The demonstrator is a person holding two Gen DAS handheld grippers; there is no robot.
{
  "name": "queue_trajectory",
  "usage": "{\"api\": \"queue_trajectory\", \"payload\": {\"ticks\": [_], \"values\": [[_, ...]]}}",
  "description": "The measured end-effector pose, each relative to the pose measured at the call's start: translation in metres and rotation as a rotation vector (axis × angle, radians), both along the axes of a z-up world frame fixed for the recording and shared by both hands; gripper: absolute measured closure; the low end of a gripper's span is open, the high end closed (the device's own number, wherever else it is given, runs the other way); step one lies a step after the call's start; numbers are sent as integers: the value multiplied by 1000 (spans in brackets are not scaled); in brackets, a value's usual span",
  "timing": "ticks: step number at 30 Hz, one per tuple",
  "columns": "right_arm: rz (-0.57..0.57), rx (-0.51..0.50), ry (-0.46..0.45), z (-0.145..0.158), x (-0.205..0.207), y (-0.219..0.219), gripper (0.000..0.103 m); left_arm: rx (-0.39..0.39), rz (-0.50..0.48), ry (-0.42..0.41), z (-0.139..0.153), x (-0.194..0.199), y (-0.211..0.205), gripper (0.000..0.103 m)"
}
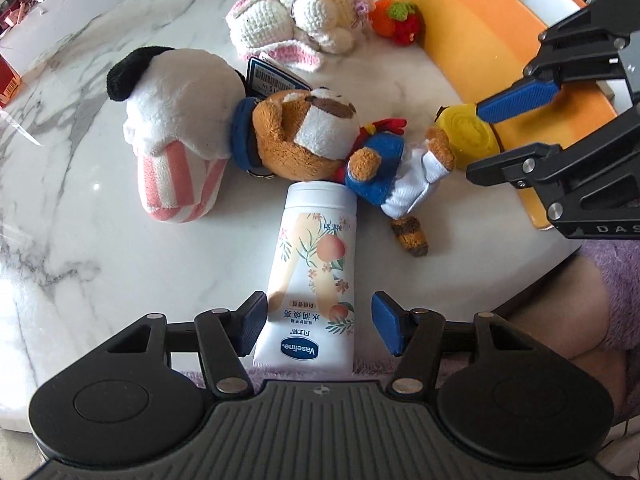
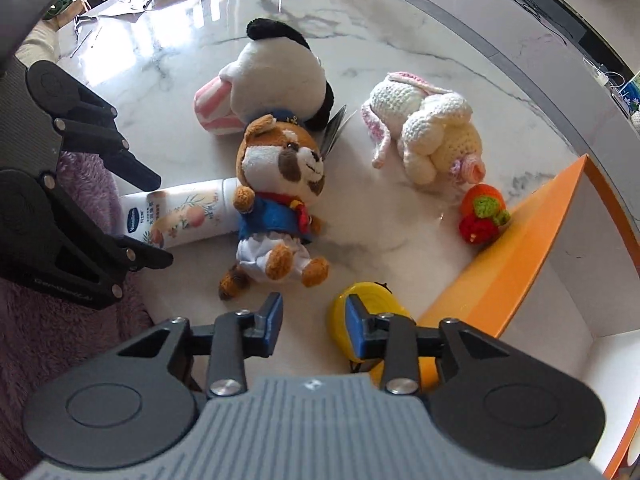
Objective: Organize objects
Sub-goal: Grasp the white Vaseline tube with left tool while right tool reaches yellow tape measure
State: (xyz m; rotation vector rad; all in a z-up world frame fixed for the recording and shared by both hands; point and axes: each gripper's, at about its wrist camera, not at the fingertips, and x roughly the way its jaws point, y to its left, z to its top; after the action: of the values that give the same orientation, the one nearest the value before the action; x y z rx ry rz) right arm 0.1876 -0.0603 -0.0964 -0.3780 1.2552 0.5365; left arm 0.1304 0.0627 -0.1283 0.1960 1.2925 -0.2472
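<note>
- My left gripper [image 1: 314,326] stands open over the marble table [image 1: 80,240], its blue pads either side of a Vaseline tube [image 1: 310,280] lying flat; the left pad looks to touch the tube, the right pad stands clear.
- The tube's cap end points to 12 o'clock and touches a brown plush dog [image 1: 320,136] in a blue jacket.
- At 10 o'clock from the tube lies a white plush [image 1: 176,120] with black ears and pink stripes; at 12 o'clock beyond it, a crocheted bunny [image 1: 296,16] and a crocheted strawberry [image 1: 398,22].
- My right gripper [image 2: 314,330] is open, its right pad against a yellow round case [image 2: 372,300], the left pad apart from it.
- The case sits just beside the orange box [image 2: 520,240], which runs toward 2 o'clock in the right wrist view.
- The strawberry touches the box wall there.
</note>
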Motion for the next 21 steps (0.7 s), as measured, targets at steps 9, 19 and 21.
{"api": "queue_trajectory", "payload": {"ticks": [9, 19, 21], "values": [[156, -124, 33, -6, 9, 5, 55, 57, -15, 18, -2, -5, -2, 48], [410, -252, 106, -25, 21, 11, 44, -53, -4, -20, 24, -15, 21, 80], [455, -265, 115, -28, 22, 12, 44, -57, -2, -30, 31, -10, 21, 83]]}}
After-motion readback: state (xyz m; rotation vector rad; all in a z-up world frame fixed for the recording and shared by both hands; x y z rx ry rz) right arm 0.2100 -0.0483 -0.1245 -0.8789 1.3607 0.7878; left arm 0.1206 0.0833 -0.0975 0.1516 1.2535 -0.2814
